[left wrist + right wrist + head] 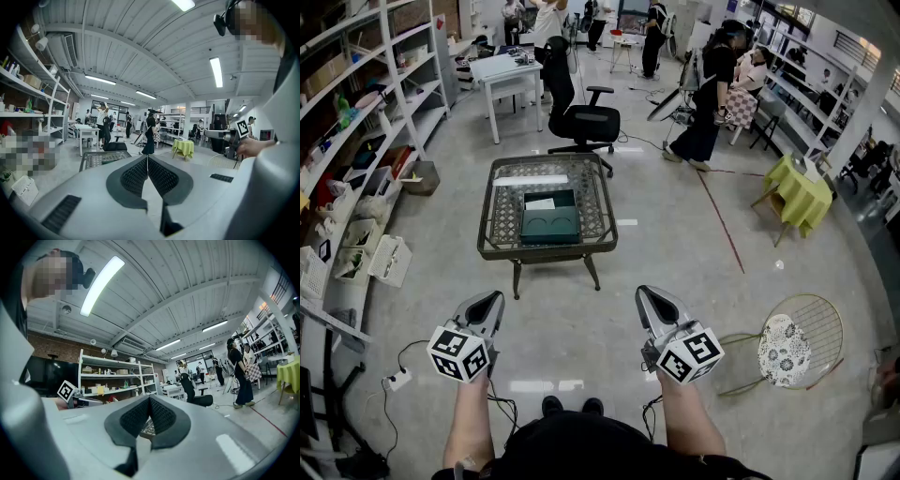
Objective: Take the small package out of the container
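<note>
A dark green container (550, 223) lies on the low wicker-framed table (502, 230) in the middle of the floor. A small white package (540, 203) shows at its far part; whether it lies inside I cannot tell. Both grippers hang over the floor near my body, well short of the table. My left gripper (494, 297) is shut and empty; in its own view the pads meet at the left gripper (147, 157), with the table (101, 159) beyond. My right gripper (643, 292) is also shut, holding nothing; the right gripper (150, 399) shows its pads together.
A black office chair (586, 122) and a white desk (511, 70) stand behind the table. Shelving (356, 141) runs along the left. A round wire chair (787, 347) sits at my right, a yellow-green covered table (799, 192) farther off. A power strip (398, 378) lies on the floor. Several people stand at the back.
</note>
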`<state>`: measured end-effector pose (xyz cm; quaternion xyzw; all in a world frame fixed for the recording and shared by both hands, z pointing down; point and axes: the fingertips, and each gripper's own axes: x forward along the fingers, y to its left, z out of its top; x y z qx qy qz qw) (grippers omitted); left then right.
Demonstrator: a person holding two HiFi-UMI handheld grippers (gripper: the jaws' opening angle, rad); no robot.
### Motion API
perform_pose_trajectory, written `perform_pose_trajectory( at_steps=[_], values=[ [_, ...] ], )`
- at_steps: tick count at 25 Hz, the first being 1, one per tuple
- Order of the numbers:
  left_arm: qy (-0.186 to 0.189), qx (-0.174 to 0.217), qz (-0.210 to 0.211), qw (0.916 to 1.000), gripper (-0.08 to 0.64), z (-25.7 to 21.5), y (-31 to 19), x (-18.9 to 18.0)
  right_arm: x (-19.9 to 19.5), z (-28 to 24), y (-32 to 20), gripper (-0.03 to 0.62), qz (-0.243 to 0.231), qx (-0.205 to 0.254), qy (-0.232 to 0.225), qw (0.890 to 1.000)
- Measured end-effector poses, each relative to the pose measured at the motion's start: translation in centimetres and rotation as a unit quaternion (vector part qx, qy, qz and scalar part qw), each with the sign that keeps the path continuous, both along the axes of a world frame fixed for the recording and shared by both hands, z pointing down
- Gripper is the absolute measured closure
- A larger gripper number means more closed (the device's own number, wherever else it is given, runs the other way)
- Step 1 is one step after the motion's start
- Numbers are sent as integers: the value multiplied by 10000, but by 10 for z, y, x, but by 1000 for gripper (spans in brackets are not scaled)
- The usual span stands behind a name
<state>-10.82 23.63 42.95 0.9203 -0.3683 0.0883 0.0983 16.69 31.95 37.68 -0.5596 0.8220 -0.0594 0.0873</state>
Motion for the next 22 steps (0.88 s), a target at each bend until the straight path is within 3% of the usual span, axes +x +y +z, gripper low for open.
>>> perform_pose_trajectory(
  at_steps=[6, 15, 22],
  values=[
    [40, -68, 93, 9999, 549, 3, 4, 13, -4, -2, 2, 586, -83, 21, 100, 9999],
    [69, -69, -46, 9999, 549, 6, 20, 27, 12, -8, 21, 584, -311, 96, -93, 9994],
    [156, -280, -129, 9994, 549, 25, 12, 24, 6, 2, 17, 583, -534, -25, -164, 9984]
  ],
)
